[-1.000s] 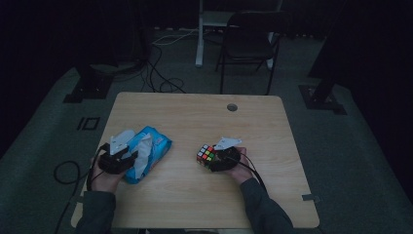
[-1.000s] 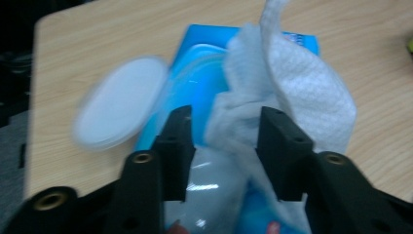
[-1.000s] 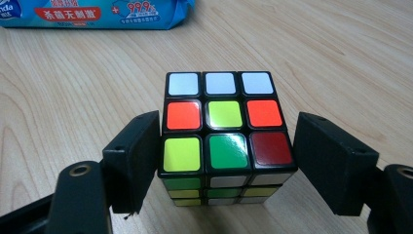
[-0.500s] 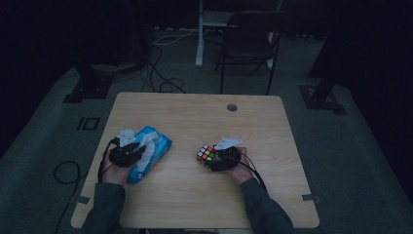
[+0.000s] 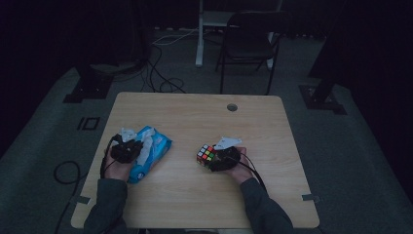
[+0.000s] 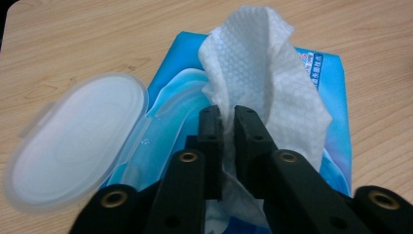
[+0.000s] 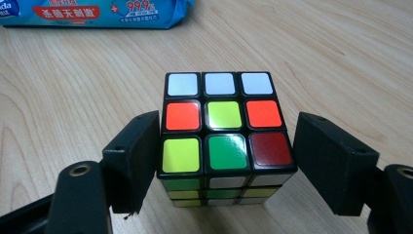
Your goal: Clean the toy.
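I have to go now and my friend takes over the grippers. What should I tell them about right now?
Left gripper: jaws have just been closing and now pinch the white wipe sticking up out of the blue wipe pack. The pack's clear lid is flipped open, and the pack lies on the left of the table.
Right gripper: jaws sit on either side of the puzzle cube, which rests on the table; the left one touches it, the right one looks just clear.
Done: lid open, wipe gripped.
Left: probably pull the wipe free.
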{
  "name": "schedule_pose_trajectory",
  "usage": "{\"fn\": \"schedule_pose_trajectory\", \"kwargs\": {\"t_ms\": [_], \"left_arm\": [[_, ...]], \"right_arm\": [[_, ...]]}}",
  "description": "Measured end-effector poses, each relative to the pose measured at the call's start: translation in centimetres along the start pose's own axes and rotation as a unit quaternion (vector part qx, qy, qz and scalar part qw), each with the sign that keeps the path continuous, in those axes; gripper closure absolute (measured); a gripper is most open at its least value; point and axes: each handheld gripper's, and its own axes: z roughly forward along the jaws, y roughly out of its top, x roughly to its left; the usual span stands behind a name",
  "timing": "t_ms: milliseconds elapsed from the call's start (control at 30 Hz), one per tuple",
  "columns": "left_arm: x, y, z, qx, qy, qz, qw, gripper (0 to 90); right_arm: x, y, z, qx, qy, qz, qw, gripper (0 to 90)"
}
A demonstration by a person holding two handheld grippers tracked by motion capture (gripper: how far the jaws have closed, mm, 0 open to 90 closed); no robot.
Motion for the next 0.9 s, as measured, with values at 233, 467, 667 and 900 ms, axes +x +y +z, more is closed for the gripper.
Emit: {"fn": "schedule_pose_trajectory", "kwargs": {"t_ms": [233,467,667,900], "left_arm": [[-0.7,0.5,-1.6,-0.042,-0.013,0.021,0.9988,86.5],[-1.2,0.9,-2.7,-0.073,-0.024,0.027,0.9967,86.6],[-1.7,1.9,-3.8,-0.103,-0.047,0.034,0.9930,86.7],[-2.5,3.3,-4.1,-0.106,-0.058,0.053,0.9913,86.7]], "right_arm": [[-0.1,0.1,0.4,0.005,-0.001,-0.001,1.0000,26.0],[0.0,0.2,0.8,0.012,-0.002,-0.008,0.9999,26.1],[0.0,0.2,1.0,0.016,0.000,-0.007,0.9999,26.8],[0.1,0.2,1.1,0.019,0.000,-0.010,0.9998,29.8]]}}
